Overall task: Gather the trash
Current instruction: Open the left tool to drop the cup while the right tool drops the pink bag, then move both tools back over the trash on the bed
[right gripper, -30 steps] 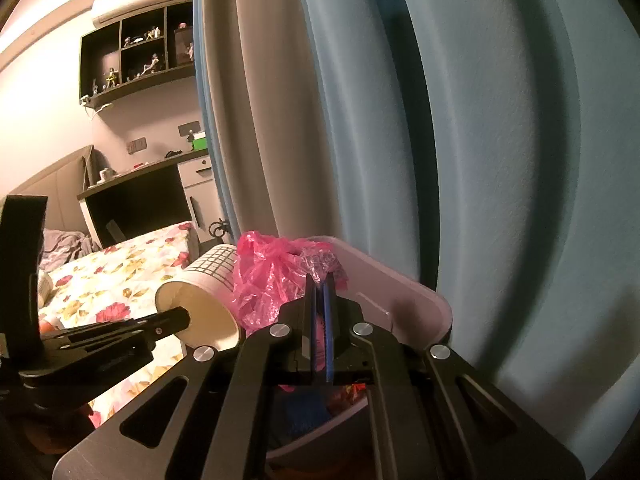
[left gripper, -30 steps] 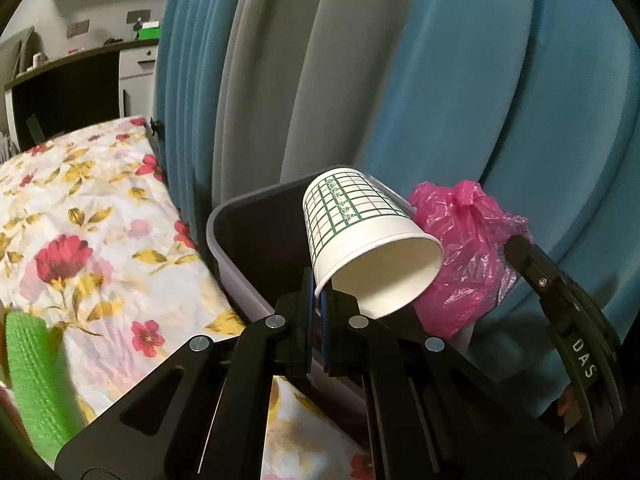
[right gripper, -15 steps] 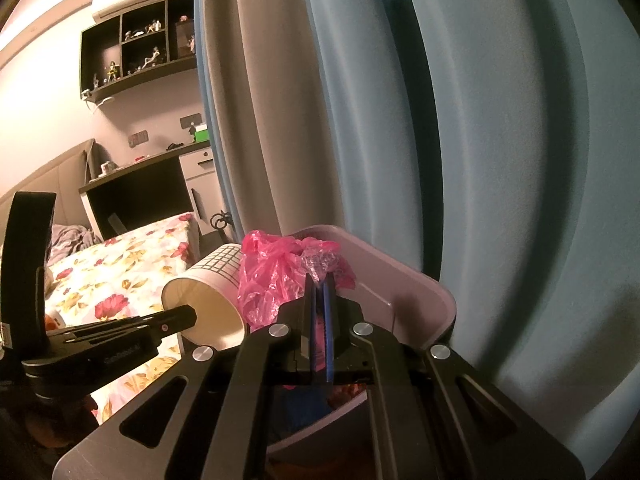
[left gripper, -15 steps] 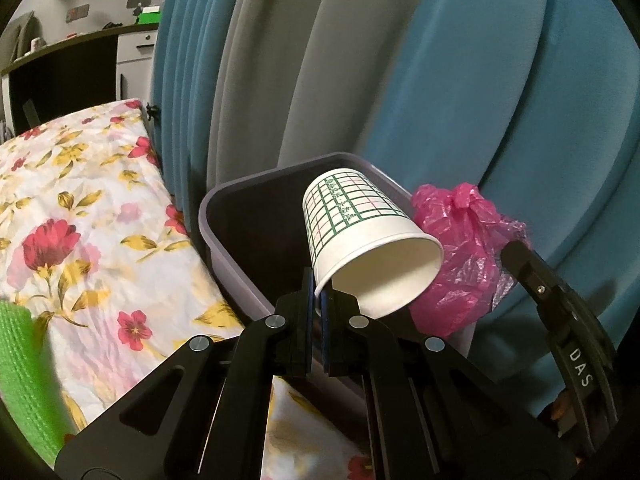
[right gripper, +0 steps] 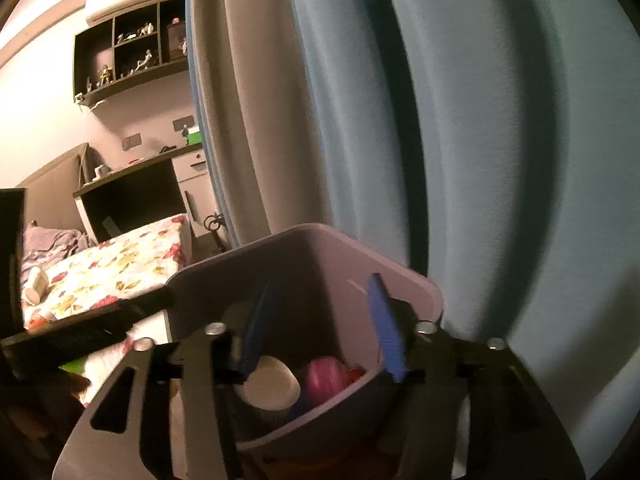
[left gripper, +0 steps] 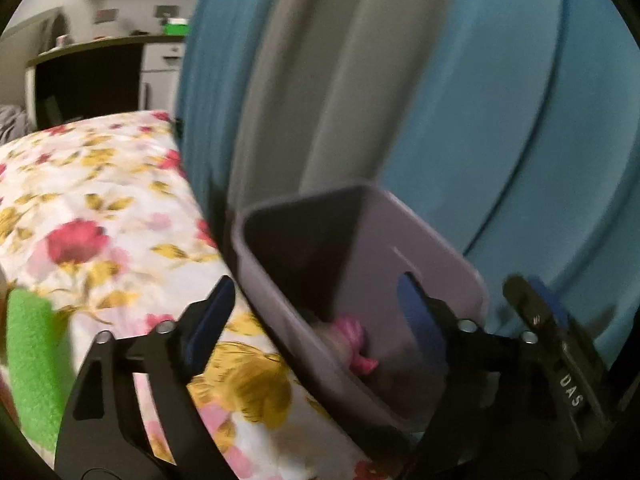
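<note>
Now both grippers just opened, nothing between jaws: left gripper (left gripper: pixel 310 316) wide, right gripper (right gripper: pixel 320 320) narrower, over grey plastic bin (right gripper: pixel 320 248); white paper cup (right gripper: pixel 272 388) beside crumpled pink plastic bag (right gripper: pixel 324 380) inside.

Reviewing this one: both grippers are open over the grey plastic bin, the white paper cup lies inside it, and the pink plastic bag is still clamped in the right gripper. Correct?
Not quite. The pink plastic bag is not clamped; it lies inside the grey plastic bin beside the white paper cup, as the right wrist view shows. The right gripper and left gripper have just been opening, nothing between their jaws.
</note>
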`<state>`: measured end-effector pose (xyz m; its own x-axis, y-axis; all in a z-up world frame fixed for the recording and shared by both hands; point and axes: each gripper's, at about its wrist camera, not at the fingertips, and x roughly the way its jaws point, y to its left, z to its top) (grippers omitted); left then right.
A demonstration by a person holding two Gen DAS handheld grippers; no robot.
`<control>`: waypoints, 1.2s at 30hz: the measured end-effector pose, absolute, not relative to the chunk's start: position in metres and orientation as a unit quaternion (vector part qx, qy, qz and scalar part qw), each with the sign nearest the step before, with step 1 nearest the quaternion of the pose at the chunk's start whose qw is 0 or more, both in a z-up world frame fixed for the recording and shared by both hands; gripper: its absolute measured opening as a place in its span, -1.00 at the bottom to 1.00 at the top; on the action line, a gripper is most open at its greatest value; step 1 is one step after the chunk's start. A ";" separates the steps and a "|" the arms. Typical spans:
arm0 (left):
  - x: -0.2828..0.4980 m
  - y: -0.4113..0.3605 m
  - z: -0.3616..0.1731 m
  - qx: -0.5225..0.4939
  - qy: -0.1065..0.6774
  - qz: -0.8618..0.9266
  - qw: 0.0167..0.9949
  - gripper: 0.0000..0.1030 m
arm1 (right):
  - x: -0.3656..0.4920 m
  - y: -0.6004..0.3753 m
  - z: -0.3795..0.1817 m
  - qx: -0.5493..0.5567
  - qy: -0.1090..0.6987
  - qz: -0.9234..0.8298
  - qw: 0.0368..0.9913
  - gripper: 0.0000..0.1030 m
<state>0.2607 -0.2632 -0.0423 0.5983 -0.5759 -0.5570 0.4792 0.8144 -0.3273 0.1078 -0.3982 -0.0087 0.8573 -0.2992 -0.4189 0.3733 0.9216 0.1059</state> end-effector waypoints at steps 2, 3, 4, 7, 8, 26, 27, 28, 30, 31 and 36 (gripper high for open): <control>0.258 -0.253 -0.038 -0.074 0.331 -0.282 0.897 0.76 | 0.102 -0.397 -0.007 0.090 0.195 -0.182 0.959 0.32; 0.255 -0.247 -0.035 -0.071 0.325 -0.270 0.904 0.82 | 0.099 -0.396 -0.005 0.091 0.191 -0.185 0.960 0.38; 0.252 -0.243 -0.034 -0.068 0.320 -0.262 0.908 0.85 | 0.095 -0.395 -0.004 0.093 0.186 -0.186 0.960 0.50; 0.240 -0.227 -0.031 -0.057 0.306 -0.235 0.921 0.88 | 0.087 -0.389 -0.001 0.093 0.176 -0.187 0.962 0.70; 0.237 -0.222 -0.030 -0.054 0.304 -0.227 0.924 0.88 | 0.087 -0.389 -0.001 0.093 0.175 -0.185 0.963 0.70; 0.167 -0.105 -0.017 -0.044 0.259 -0.110 0.958 0.88 | 0.065 -0.310 0.020 0.075 0.160 -0.097 0.979 0.81; 0.163 -0.095 -0.017 -0.044 0.256 -0.098 0.961 0.88 | 0.065 -0.303 0.020 0.073 0.160 -0.090 0.980 0.81; 0.160 -0.085 -0.017 -0.044 0.254 -0.087 0.962 0.88 | 0.066 -0.296 0.020 0.070 0.161 -0.082 0.981 0.81; 0.156 -0.067 -0.018 -0.045 0.252 -0.068 0.964 0.88 | 0.068 -0.285 0.020 0.067 0.165 -0.070 0.982 0.81; 0.154 -0.058 -0.019 -0.046 0.250 -0.057 0.966 0.88 | 0.068 -0.280 0.018 0.065 0.167 -0.064 0.982 0.81; 0.145 -0.020 -0.023 -0.053 0.247 -0.020 0.967 0.88 | 0.073 -0.248 0.013 0.056 0.179 -0.033 0.982 0.81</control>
<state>0.1451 -0.0198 -0.0228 0.8774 -0.0645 -0.4754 0.0120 0.9936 -0.1127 0.0733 -0.2479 0.0134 0.9339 -0.0456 -0.3545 0.0859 0.9914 0.0988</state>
